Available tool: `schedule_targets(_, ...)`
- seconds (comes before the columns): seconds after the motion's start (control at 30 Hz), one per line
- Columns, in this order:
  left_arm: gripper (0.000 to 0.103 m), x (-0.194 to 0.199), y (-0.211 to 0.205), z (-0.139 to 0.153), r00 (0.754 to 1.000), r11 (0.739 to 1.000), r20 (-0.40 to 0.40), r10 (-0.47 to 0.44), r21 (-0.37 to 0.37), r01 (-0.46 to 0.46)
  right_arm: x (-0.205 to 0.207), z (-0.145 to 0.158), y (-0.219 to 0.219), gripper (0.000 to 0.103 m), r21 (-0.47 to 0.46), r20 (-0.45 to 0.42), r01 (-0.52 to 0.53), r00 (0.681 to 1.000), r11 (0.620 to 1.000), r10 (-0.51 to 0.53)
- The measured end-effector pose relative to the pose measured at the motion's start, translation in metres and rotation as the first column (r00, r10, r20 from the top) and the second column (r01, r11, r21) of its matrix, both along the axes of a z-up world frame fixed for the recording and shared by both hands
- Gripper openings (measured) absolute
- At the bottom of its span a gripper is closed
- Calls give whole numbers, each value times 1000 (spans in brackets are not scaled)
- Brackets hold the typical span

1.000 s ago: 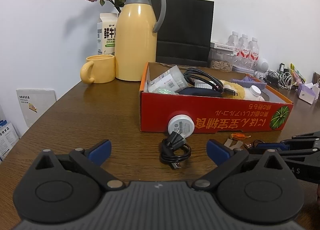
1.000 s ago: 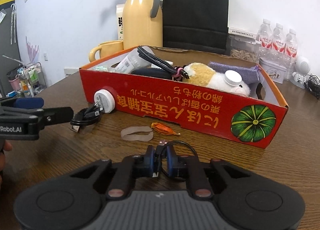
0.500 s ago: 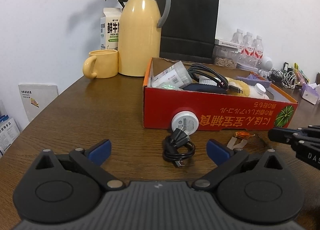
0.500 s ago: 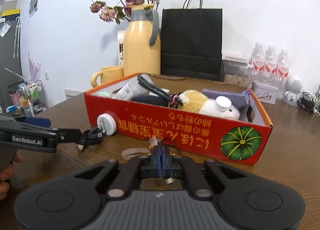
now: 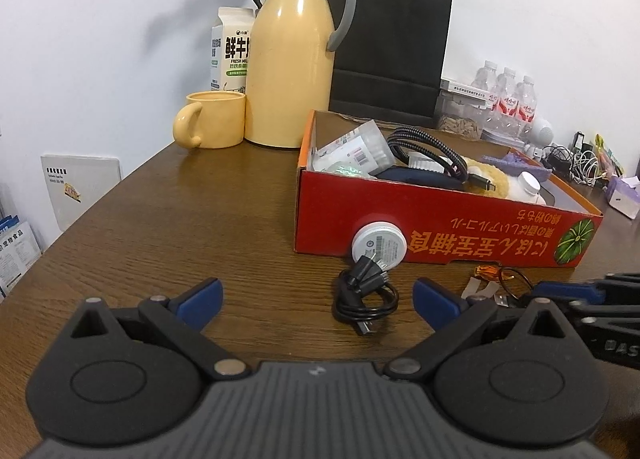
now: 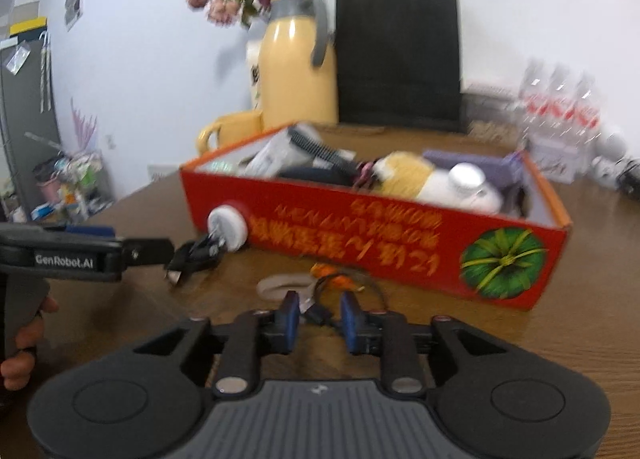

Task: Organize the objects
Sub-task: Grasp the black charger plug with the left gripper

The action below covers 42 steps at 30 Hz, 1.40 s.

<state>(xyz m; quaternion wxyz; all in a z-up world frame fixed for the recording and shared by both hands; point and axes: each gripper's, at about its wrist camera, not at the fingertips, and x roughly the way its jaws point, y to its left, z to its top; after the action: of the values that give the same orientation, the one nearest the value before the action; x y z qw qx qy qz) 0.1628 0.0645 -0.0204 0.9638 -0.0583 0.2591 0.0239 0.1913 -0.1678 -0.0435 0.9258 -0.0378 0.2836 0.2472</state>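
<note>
Left wrist view: low over the counter (image 5: 168, 219), facing the red box's (image 5: 440, 227) long printed side from near its left corner, close.
Right wrist view: low too, facing the same printed side of the red box (image 6: 360, 235) from further toward its pumpkin end, close, blurred.
Shared: red box, coiled black cable (image 5: 366, 299) (image 6: 196, 255) before it, yellow jug (image 5: 290, 55) (image 6: 296, 71) behind it.

Plain white wall (image 5: 100, 39), dark wooden table (image 5: 180, 219), grey cabinet (image 6: 24, 119) at left

Wood-grain table (image 5: 208, 215) — glossy plastic jug (image 5: 290, 71), matt cardboard box (image 5: 440, 235).
</note>
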Motion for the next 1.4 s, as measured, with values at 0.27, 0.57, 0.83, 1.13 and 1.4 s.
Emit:
schedule_targets(0.27,103,-1,0,1,1000,1000,1,-2,-3,2,13,-7,12,14,-55,-38,-48,998,997,46)
schedule_targets(0.57,103,1,0,0,1000,1000,-5,4,-4,-4,-4,3,-2,12,-17,75,0,997,1000,2)
schedule_targets(0.83,103,2,1,-1,1000,1000,-13,16,-2,-16,-18,12,-18,12,-5,177,58,983,998,-56)
schedule_targets(1.13,103,4,0,-3,999,1000,-33,13,1,-13,-21,14,-27,12,15,196,68,978,998,-69)
schedule_targets(1.4,103,23,-8,-6,997,1000,-74,-10,-4,10,-24,12,-21,12,-5,202,45,978,999,-43)
